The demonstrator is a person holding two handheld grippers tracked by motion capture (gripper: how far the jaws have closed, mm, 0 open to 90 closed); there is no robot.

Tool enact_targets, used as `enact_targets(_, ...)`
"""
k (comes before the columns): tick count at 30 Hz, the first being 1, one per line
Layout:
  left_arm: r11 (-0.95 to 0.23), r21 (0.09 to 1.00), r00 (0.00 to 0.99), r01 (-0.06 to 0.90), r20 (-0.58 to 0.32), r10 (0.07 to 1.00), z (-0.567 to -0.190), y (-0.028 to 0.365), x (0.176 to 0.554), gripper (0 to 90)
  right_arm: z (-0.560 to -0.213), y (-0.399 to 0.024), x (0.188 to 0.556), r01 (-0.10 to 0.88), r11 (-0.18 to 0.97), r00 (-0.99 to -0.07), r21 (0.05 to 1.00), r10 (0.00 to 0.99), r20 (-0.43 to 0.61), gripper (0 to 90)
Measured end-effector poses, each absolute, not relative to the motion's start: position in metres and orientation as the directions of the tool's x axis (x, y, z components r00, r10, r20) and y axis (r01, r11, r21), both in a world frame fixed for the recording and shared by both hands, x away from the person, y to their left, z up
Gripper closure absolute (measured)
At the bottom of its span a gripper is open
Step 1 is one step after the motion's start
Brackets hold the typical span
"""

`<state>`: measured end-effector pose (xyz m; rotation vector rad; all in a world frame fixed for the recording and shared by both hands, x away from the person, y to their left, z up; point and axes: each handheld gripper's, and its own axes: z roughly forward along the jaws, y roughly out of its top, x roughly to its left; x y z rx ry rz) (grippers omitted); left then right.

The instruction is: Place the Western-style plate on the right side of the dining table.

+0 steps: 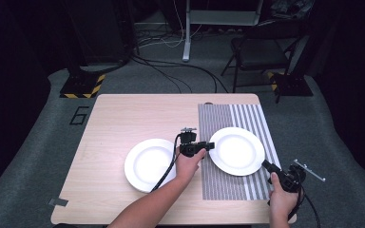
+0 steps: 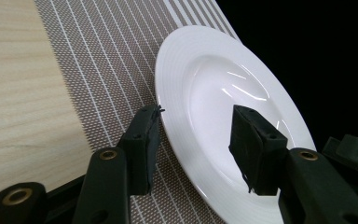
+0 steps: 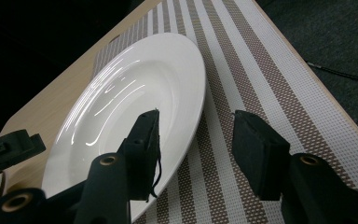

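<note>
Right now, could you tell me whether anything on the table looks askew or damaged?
Nothing stands out. Both white plates look intact: one lies on the bare table, the other on the striped placemat, which lies square.

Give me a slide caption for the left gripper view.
Open left claw straddling the rim of a white plate on a striped placemat.

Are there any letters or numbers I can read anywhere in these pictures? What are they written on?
"6": one big dark number on the grey floor, just past the table's far left corner.
No other text is readable; the two white plates and the striped placemat carry none.
</note>
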<state>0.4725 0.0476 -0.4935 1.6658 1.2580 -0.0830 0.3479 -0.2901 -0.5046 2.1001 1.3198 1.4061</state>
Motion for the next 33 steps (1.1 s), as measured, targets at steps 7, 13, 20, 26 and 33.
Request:
enact_targets(7, 0.053, 0.679, 0.477, 0.732, -0.567, 0.671, -0.48, 0.07, 0.47, 50.1, -0.499, -0.289, 0.345, 0.513, -0.526, 0.095, 0.679, 0.821, 0.564, 49.4)
enact_targets(13, 0.054, 0.688, 0.489, 0.724, -0.566, 0.664, -0.468, 0.088, 0.466, 49.3, -0.487, -0.281, 0.34, 0.517, -0.483, 0.079, 0.707, 0.849, 0.522, 49.1)
enact_targets(20, 0.039, 0.712, 0.518, 0.701, -0.545, 0.659, -0.453, 0.114, 0.46, 48.8, -0.473, -0.265, 0.34, 0.54, -0.404, 0.009, 0.739, 0.88, 0.474, 49.1)
enact_targets(26, 0.056, 0.712, 0.506, 0.7, -0.549, 0.665, -0.451, 0.139, 0.455, 48.7, -0.465, -0.251, 0.342, 0.552, -0.368, -0.035, 0.748, 0.887, 0.461, 49.2)
enact_targets(33, 0.073, 0.703, 0.493, 0.708, -0.565, 0.662, -0.455, 0.167, 0.45, 48.8, -0.465, -0.239, 0.343, 0.573, -0.336, -0.075, 0.747, 0.886, 0.457, 49.2)
